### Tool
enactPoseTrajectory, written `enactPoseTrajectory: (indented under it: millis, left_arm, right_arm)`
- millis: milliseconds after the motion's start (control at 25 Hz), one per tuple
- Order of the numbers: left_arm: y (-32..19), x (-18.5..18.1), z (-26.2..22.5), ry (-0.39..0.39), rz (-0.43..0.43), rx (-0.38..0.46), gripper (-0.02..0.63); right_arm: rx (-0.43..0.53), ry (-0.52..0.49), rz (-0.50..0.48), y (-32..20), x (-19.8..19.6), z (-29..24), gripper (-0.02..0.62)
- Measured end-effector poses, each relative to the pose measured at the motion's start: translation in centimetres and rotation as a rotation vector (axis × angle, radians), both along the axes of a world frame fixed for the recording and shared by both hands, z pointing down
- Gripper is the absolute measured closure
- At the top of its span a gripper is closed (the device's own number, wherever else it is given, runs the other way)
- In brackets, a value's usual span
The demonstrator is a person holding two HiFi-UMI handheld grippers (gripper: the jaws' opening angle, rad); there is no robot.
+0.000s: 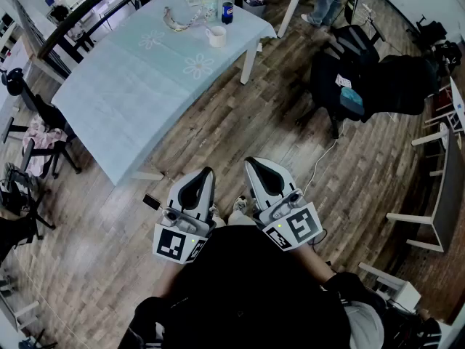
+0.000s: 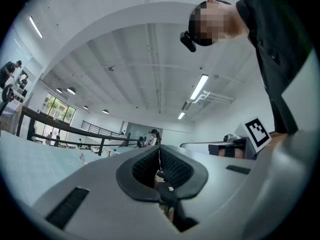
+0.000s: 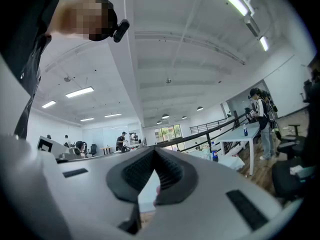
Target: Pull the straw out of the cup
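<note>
A table with a pale blue cloth stands ahead and to the left. At its far end are a white cup, a clear cup and a blue-labelled bottle; a straw is too small to make out. My left gripper and right gripper are held side by side close to my body, over the wooden floor and well short of the table. Both point forward. The left gripper is shut with nothing in it, and the right gripper also has its tips together on nothing.
Black office chairs and bags crowd the floor to the right, with a white cable trailing from them. A white table stands at the right edge. Dark chairs flank the blue table's left side. A person stands beyond it.
</note>
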State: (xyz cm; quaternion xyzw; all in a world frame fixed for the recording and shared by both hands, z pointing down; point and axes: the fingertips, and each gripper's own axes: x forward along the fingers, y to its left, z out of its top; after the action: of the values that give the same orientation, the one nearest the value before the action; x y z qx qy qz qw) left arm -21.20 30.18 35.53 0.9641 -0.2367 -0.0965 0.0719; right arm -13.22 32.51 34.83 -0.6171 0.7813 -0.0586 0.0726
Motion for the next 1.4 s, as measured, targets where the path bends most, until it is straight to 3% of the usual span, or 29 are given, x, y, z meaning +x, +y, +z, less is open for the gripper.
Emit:
enactPoseTrajectory:
  millis: [600,1080,1400]
  left_arm:
    - [0.9,4.6,0.0,-0.021,0.028,0.021,0.591]
    - [3.0,7.9,0.6,-0.022,-0.025,0.033,0.591]
    - [2.4,9.8,0.2,-0.020,0.000,0.051,0.591]
  right_arm:
    - [0.000,0.017,0.003,1.2,2.9,0.2,0.588]
    - [0.032,-0.002,-0.017,2.7,7.1,0.3,0.586]
    - [0.026,-0.018,-0.005,2.1,8.9,0.5,0.586]
